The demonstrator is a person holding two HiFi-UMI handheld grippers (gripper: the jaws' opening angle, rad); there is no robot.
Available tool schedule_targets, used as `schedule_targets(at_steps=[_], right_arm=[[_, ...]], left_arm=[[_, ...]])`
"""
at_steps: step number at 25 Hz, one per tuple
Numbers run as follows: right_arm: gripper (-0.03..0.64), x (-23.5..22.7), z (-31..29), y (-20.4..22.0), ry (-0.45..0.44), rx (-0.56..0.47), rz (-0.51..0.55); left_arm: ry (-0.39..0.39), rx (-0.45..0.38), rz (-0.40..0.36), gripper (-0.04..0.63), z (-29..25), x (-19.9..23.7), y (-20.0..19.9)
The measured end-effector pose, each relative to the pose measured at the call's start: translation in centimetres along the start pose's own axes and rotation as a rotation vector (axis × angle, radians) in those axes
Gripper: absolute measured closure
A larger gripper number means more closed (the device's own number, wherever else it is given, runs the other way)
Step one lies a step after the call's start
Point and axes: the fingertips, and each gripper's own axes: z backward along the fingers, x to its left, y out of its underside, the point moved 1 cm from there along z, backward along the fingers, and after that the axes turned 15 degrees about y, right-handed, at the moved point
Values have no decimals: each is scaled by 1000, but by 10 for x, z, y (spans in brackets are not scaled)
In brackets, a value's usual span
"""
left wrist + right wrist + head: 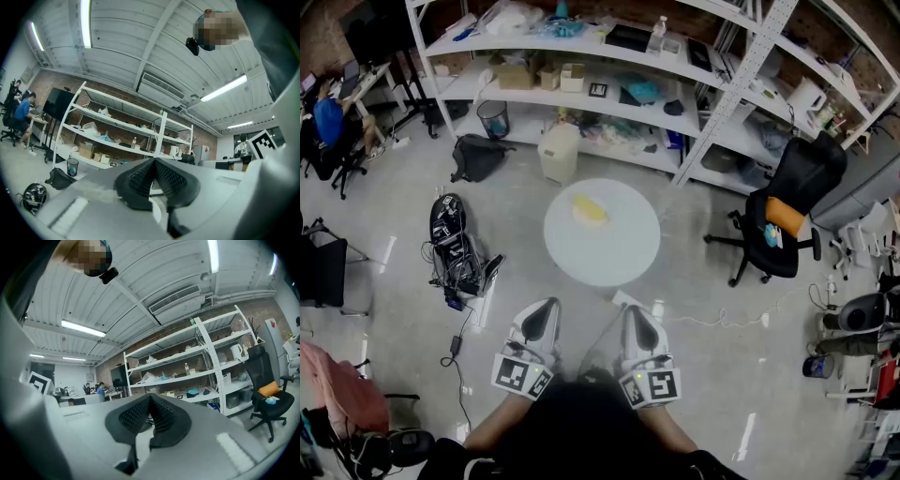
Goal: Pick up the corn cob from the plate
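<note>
Holding both hand-held grippers low at the bottom centre of the head view, I am pointing them toward a round white table [609, 253] that is standing in the middle of the frame. My left gripper [547, 304] is sitting left of centre and my right gripper [630, 310] right of centre, side by side and apart from each other, each one showing its marker cube near my body. Both are stopping short of the table's near edge, with grey floor showing between their tips and the tabletop. In the left gripper view the two dark ribbed pads are meeting at their tips with nothing between them, so that gripper is clenched and empty. In the right gripper view the pads are likewise pressing together on nothing, so that one is clenched and empty too. The corn cob [591, 210] is lying as a yellow shape on the upper left part of the tabletop, well apart from both grippers. The plate [578, 201] under it is pale and is blending into the white surface. White shelving [609, 66] is running across the top of the frame, and a black office chair [787, 202] is standing at the right.
</note>
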Motion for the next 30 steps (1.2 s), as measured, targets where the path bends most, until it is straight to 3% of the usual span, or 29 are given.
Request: schedule_targets(at_steps=[18,30], right_arm=[[609,-44,-21,0,-119,41,17],[609,-31,-66,5,-113,53,26]], left_arm=[[-84,2,-4,594,-46,-27,17],[-82,-14,-21,594,-67,25,5]])
